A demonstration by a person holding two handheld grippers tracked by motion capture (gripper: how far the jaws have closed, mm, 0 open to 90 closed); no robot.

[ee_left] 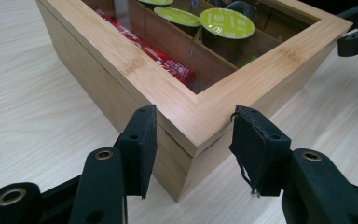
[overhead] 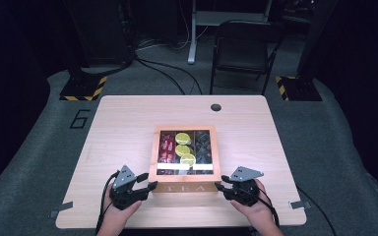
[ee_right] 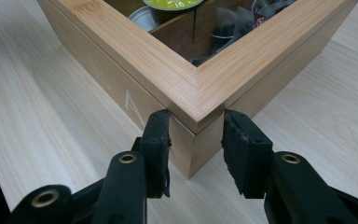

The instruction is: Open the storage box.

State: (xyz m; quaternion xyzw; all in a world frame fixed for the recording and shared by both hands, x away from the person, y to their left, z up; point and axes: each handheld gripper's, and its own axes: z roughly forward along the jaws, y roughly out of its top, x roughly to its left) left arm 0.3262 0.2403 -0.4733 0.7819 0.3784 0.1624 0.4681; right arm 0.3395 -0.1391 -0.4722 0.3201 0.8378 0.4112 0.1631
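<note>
A: Where is the tea box?
B: It sits on the wooden surface, near the person's edge and about midway across. Its lid is down, with a glass pane framed in bamboo. Through the pane I see red packets in the left compartment, green-topped capsules in the middle and dark sachets on the right.
A: And the left gripper?
B: It is at the box's near left corner. In the left gripper view its jaws straddle that corner at the lid seam, half open; the left pad looks against the wood, the right pad stands just off it.
A: The right gripper?
B: At the near right corner. In the right gripper view the jaws straddle the corner just under the lid, narrower, both pads close on the wood; whether they press I cannot tell.
A: Anything beyond?
B: A dark folding chair stands on the floor past the far edge.
</note>
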